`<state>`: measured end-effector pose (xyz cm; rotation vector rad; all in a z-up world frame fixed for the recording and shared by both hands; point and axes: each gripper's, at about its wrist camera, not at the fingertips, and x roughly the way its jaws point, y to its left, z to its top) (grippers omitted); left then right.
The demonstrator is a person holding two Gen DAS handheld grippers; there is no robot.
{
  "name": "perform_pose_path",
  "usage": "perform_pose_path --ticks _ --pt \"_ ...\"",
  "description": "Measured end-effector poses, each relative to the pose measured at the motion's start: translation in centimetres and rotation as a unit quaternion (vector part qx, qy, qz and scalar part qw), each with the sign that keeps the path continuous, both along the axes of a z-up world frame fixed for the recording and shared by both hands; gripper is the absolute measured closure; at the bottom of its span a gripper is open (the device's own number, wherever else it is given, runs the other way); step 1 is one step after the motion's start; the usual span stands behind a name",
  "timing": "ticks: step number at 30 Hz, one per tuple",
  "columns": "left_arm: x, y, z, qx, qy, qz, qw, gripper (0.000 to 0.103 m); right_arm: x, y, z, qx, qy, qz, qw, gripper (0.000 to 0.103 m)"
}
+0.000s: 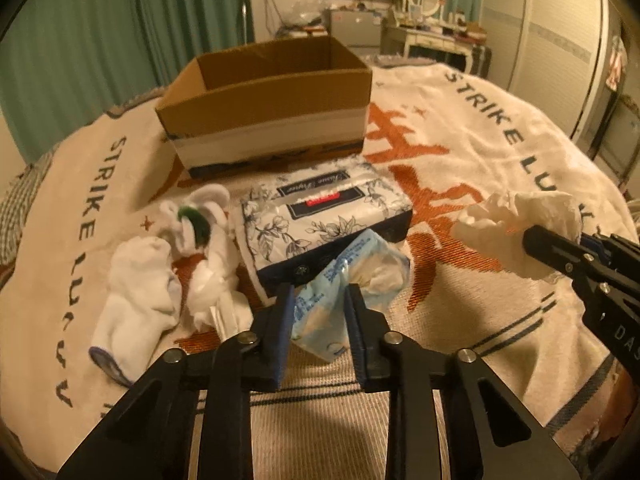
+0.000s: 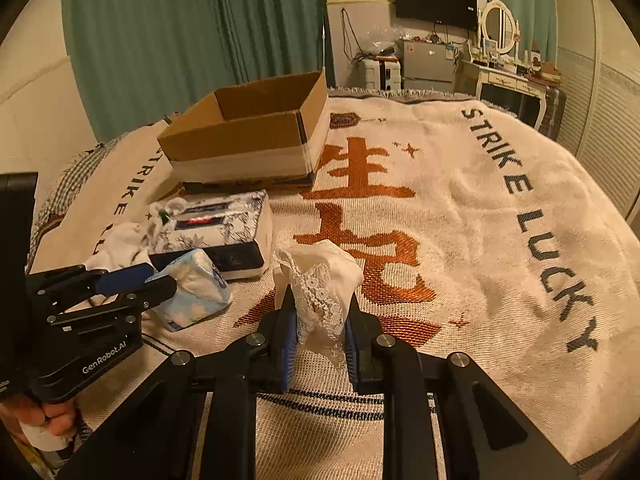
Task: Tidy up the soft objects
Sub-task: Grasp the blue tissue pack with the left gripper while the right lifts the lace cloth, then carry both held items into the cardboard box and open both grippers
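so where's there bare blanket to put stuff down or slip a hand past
The widest free patch is the blanket right of the cardboard box, out to the lettering. The near striped edge below both grippers is bare too. It is crowded on the left: sock, small plush toy and tissue box bunch together in front of the cardboard box.

Around my bed: the room's background

My bed's blanket (image 2: pixel 460 216), lettered STRIKE LUCKY, fills the middle. Green curtains (image 2: pixel 180 32) hang at eleven o'clock, a dark wall TV (image 2: pixel 435 1) at one o'clock, with the oval vanity mirror (image 2: pixel 499 26) and white dresser (image 2: pixel 506 78) just beside it.
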<state>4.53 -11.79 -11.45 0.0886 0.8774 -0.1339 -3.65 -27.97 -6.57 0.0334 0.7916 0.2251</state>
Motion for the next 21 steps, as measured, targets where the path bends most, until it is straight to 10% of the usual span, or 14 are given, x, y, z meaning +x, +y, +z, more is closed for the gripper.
perform_pose_path --ticks 13,21 --pt "-3.9 1.9 8.5 -0.039 -0.107 -0.02 0.9933 0.084 -3.3 2.0 8.2 -0.022 -0.073 0.008 0.997 0.084" --pt "0.7 4.2 15.5 -0.036 -0.168 -0.016 0.985 0.084 0.2 4.7 15.5 -0.019 -0.139 0.032 0.99 0.084"
